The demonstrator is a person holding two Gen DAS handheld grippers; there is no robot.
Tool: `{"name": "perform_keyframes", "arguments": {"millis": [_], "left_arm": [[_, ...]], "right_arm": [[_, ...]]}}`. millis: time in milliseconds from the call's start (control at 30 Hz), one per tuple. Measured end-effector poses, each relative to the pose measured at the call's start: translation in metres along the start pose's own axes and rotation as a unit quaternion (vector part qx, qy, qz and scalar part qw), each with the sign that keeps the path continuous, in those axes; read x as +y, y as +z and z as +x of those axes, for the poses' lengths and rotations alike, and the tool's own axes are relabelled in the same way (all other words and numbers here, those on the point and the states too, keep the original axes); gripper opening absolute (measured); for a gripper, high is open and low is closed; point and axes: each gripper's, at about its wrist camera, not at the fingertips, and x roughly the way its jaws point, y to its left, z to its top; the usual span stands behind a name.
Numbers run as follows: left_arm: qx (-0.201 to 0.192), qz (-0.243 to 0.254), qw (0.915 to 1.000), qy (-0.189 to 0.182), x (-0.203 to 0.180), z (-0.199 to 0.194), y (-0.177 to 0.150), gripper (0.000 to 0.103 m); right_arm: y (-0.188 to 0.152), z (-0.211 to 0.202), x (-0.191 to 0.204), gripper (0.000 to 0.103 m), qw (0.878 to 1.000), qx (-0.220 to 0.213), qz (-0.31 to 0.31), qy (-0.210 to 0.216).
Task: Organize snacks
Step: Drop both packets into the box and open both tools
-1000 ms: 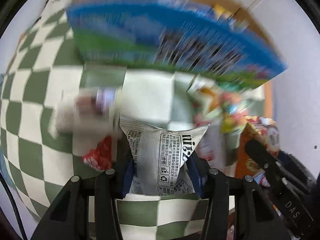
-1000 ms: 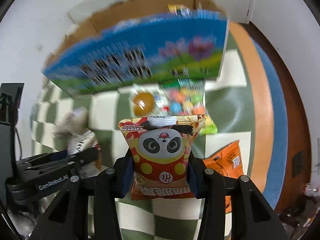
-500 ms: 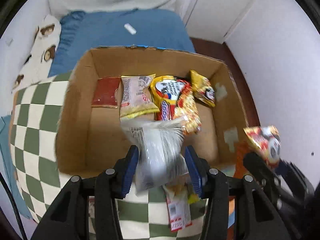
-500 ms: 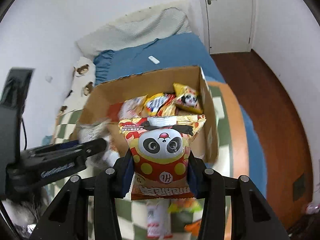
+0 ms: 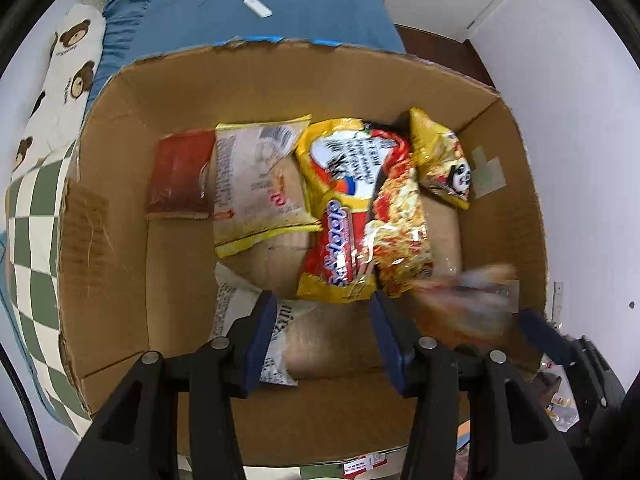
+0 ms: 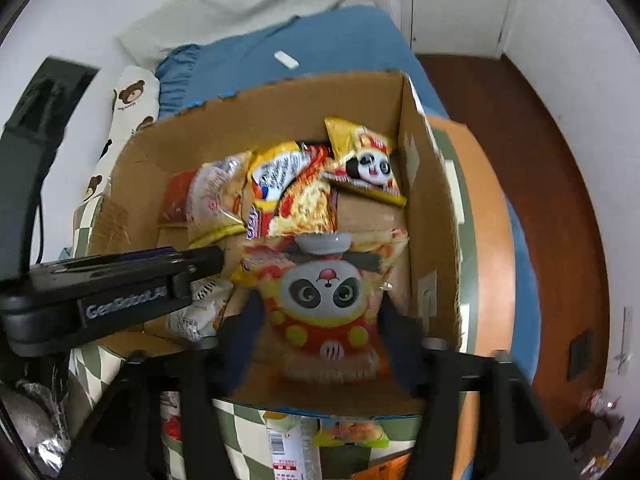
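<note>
An open cardboard box (image 5: 104, 248) holds several snack packets: a red one, a pale one, a yellow noodle pack (image 5: 352, 204) and a small yellow panda packet (image 5: 444, 164). My left gripper (image 5: 324, 340) is open over the box; the white printed packet (image 5: 248, 332) lies on the box floor by its left finger. My right gripper (image 6: 320, 320) has its fingers spread, and the red panda packet (image 6: 320, 296) sits blurred between them over the box (image 6: 428, 216), seemingly dropping. The left gripper's side (image 6: 120, 280) shows in the right wrist view.
The box stands on a green-and-white checkered cloth (image 5: 28, 216), with a blue bed (image 5: 248, 4) and bear-print pillow (image 5: 60, 80) behind. More snack packets (image 6: 296, 448) lie on the cloth in front of the box. A wooden floor (image 6: 560, 208) is to the right.
Both grippers rose from the table and moved over the box. The left gripper opened and the white packet fell into the box. The right gripper's fingers spread around the panda packet.
</note>
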Motion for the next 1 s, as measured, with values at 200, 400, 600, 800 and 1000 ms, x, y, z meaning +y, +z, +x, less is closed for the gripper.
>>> {"name": "perform_keyframes", "arguments": {"millis": [200,400,600,800,1000], "left_arm": [[-0.029,-0.001,0.999,0.034,0.012,-0.005,-0.003,0.092],[-0.049,-0.003,0.9974,0.053,0.022,-0.013,-0.013,0.092],[-0.086,0.001,0.9939,0.069,0.026,-0.029,-0.029,0.092],[-0.134,0.004,0.9883,0.071,0.026,-0.057,-0.054,0.092],[-0.189,0.009,0.979,0.076,0.022,-0.091,-0.083,0.092]], "right_arm": [[-0.004,0.007,-0.006,0.095,1.0,0.007,0.01,-0.006],[-0.001,0.008,-0.004,0.097,1.0,0.004,0.014,-0.019],[-0.005,0.004,-0.001,0.097,1.0,-0.003,0.012,-0.025],[-0.016,-0.013,0.003,0.097,0.999,-0.03,0.001,-0.03],[-0.033,-0.046,0.008,0.097,0.997,-0.075,-0.01,-0.031]]}}
